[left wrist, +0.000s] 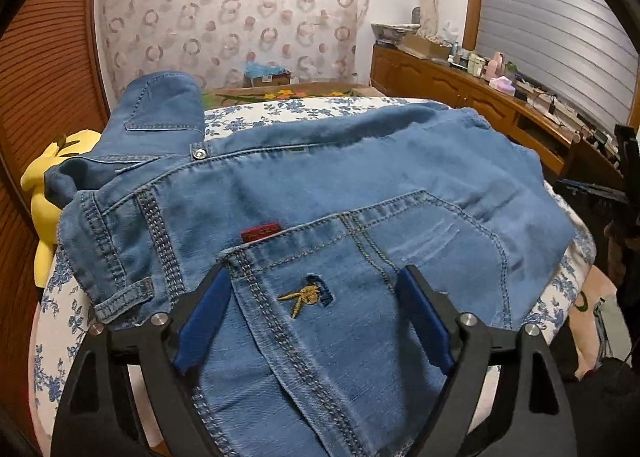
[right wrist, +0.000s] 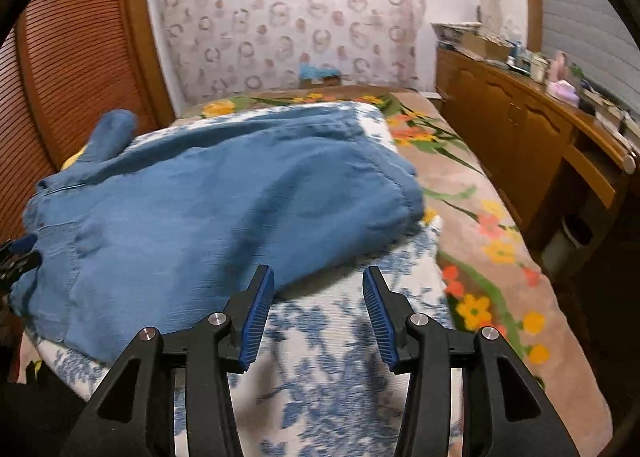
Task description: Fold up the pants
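Blue denim pants [left wrist: 320, 185] lie folded in a thick bundle on a white cloth with blue flowers [left wrist: 60, 321] spread over the bed. My left gripper [left wrist: 314, 273] is open wide, just above the pants. Its blue pads [left wrist: 204, 313] stand either side of a back pocket with a gold embroidered emblem [left wrist: 306, 295] and do not press on the denim. In the right wrist view the pants [right wrist: 208, 201] fill the left half. My right gripper [right wrist: 318, 273] is open over the flowered cloth [right wrist: 332, 357], just off the bundle's near edge, with nothing between its fingers.
A yellow plush toy [left wrist: 40, 193] sits at the left of the bed by a louvred wooden door [right wrist: 72, 57]. A pink blanket with orange and yellow flowers [right wrist: 480, 225] covers the bed's right side. A wooden dresser [right wrist: 520, 129] with bottles runs along the right wall.
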### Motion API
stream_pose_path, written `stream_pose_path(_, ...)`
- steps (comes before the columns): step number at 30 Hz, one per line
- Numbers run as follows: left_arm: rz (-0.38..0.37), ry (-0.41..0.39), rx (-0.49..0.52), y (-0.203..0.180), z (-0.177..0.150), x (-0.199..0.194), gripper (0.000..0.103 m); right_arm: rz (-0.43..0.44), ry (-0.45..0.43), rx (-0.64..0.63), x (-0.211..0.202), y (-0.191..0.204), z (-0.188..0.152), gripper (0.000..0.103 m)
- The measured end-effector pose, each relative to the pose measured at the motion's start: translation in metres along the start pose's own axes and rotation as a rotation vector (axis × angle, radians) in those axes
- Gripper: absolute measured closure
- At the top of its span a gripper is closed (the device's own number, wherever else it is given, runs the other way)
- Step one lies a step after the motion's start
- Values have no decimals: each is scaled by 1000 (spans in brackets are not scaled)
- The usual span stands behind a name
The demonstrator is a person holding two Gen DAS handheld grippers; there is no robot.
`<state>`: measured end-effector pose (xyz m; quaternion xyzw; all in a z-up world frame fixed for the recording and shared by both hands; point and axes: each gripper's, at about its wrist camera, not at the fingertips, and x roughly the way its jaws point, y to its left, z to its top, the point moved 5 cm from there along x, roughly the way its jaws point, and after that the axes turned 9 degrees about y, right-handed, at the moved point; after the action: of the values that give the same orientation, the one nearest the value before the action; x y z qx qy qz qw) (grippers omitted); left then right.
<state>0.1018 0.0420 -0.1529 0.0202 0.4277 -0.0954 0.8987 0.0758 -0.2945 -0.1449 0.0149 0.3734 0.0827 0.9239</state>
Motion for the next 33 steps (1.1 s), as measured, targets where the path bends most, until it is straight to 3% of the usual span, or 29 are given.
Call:
stream_pose_path(8,28,-4,-2,-4,-1,1,17,1,-8,16,0,-10,8,55)
stream_pose_path(14,56,-2,11,-7,-1,5,17,7,-3,44,23,-27,21,55)
stream_pose_path(23,18,4,-36,-3,2,1,17,0,40,71,44,-35,36,59)
stream_pose_path(25,13,12,-42,-2,3,0,17,-6,47,75,45,-35,40,63)
stream_pose_path(30,-14,11,-71,1,3,-8,17,16,44,49,44,-33,45,92)
stream_pose_path(33,-10,-5,-73,2,4,-15,17,41,15,21,33,-25,47,96)
